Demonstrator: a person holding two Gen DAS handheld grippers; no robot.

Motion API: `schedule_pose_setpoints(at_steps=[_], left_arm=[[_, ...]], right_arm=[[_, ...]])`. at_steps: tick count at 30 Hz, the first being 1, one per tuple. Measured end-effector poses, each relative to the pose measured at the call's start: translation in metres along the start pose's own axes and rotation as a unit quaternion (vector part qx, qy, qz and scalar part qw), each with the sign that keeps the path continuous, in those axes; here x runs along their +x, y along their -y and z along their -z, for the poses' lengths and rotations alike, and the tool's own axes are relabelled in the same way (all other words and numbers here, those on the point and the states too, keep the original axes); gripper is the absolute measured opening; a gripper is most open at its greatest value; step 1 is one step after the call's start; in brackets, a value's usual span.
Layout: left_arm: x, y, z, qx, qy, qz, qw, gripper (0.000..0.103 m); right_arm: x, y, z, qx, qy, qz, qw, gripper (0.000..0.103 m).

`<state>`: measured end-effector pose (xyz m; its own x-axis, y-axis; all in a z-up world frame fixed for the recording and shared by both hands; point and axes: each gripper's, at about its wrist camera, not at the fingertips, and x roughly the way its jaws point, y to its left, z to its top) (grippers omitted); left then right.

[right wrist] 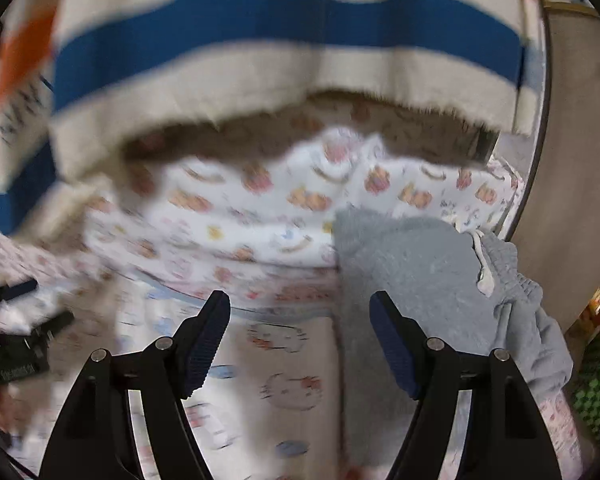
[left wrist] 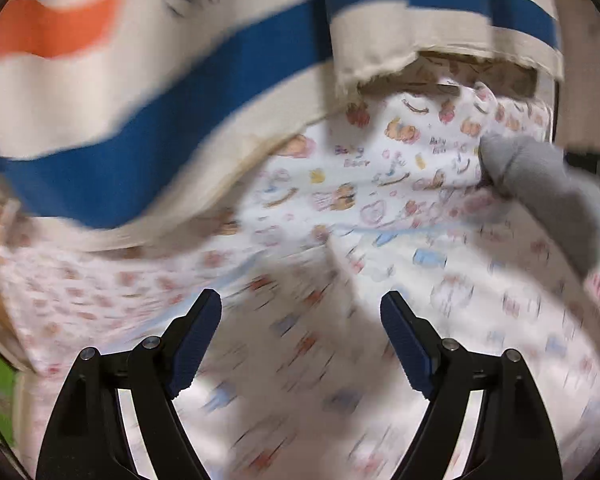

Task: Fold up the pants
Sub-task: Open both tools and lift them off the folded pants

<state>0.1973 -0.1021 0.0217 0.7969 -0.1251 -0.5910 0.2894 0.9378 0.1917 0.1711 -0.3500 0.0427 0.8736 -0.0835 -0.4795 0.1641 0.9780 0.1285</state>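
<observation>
Grippers: my left gripper and my right gripper both have the jaws wide apart, with nothing between the pads
Surface under me: printed sheet with cartoon faces, it covers the whole near area in both views
Pants: grey pants lie on the sheet just ahead of my right gripper and a little to its right; in the left wrist view only one grey end shows, well away on the right
Waistband: gathered band with a pale drawstring at the right edge of the pants
Handling: I judge the cloth soft, thick and light, it will sag and bunch, not slip; no risk to break
Where to hold: I would pinch the waistband with the right and the far leg end with the left
Behind: rumpled bear-print cloth
Farthest: hanging striped fabric, cream with blue and orange; both views are blurred
</observation>
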Motion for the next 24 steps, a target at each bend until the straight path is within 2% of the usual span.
schedule_pose_setpoints(at_steps=[1, 2, 4, 6, 9, 11, 13, 17, 23, 24], left_arm=[[-0.022, -0.007, 0.012, 0.008, 0.013, -0.013, 0.9998, 0.081], [-0.022, -0.003, 0.019, 0.009, 0.028, -0.016, 0.9994, 0.081], [-0.068, -0.025, 0.041, -0.006, 0.061, -0.036, 0.9975, 0.081], [-0.104, -0.038, 0.063, -0.028, 0.084, -0.039, 0.9953, 0.081], [-0.141, -0.038, 0.092, -0.057, 0.102, -0.07, 0.9907, 0.081], [-0.166, -0.039, 0.118, -0.076, 0.117, -0.076, 0.9873, 0.081], [-0.182, -0.035, 0.142, -0.088, 0.125, -0.094, 0.9838, 0.081], [-0.202, -0.021, 0.184, -0.1, 0.123, -0.107, 0.9815, 0.081], [-0.2, 0.001, 0.221, -0.125, 0.08, -0.095, 0.9844, 0.08], [-0.196, 0.003, 0.223, -0.129, 0.07, -0.084, 0.9855, 0.077]], right_arm=[[-0.016, -0.003, 0.002, 0.002, 0.01, -0.011, 1.0, 0.074], [-0.03, -0.007, 0.006, 0.0, 0.018, -0.018, 1.0, 0.074], [-0.059, -0.014, 0.02, -0.009, 0.036, -0.03, 0.999, 0.074], [-0.09, -0.017, 0.039, -0.014, 0.055, -0.04, 0.998, 0.074], [-0.133, -0.014, 0.075, -0.001, 0.073, -0.044, 0.996, 0.074], [-0.157, -0.007, 0.101, 0.019, 0.083, -0.048, 0.995, 0.074], [-0.178, -0.001, 0.13, 0.03, 0.101, -0.033, 0.994, 0.074], [-0.206, -0.003, 0.188, 0.01, 0.118, 0.011, 0.993, 0.074], [-0.221, -0.01, 0.245, 0.013, 0.085, -0.019, 0.996, 0.073], [-0.222, -0.012, 0.251, 0.012, 0.082, -0.021, 0.996, 0.07]])
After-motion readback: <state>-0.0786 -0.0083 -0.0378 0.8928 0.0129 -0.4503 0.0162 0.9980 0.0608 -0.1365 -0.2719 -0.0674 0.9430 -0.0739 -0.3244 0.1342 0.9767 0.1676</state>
